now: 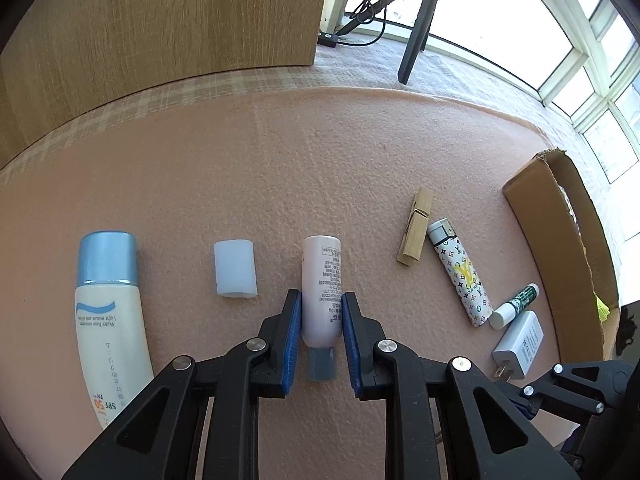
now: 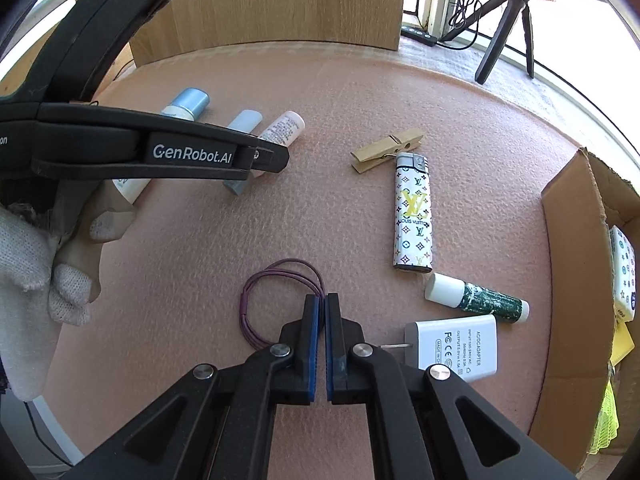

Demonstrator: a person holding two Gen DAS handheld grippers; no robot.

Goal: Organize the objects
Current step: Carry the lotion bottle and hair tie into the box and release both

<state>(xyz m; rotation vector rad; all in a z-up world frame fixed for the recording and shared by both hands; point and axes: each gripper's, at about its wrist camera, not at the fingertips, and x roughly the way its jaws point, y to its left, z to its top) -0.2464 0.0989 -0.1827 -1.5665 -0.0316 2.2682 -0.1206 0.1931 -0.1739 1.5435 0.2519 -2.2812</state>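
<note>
On the pink mat, both grippers are closing in on items, with most of the sorting not yet done.

Between my left gripper (image 1: 321, 308) pads sits the small pink tube (image 1: 322, 288), lying flat and pinched at its sides; my right gripper (image 2: 321, 304) is shut on the purple hair tie (image 2: 276, 300), also on the mat. I judge the job barely begun: the cardboard box (image 2: 576, 240) at the right holds only a patterned packet and something yellow, while the sunscreen bottle (image 1: 108, 312), white cap (image 1: 235, 269), clothespin (image 2: 386, 149), lighter (image 2: 413, 216), green stick (image 2: 476, 299) and charger (image 2: 456, 346) all lie out loose.
</note>
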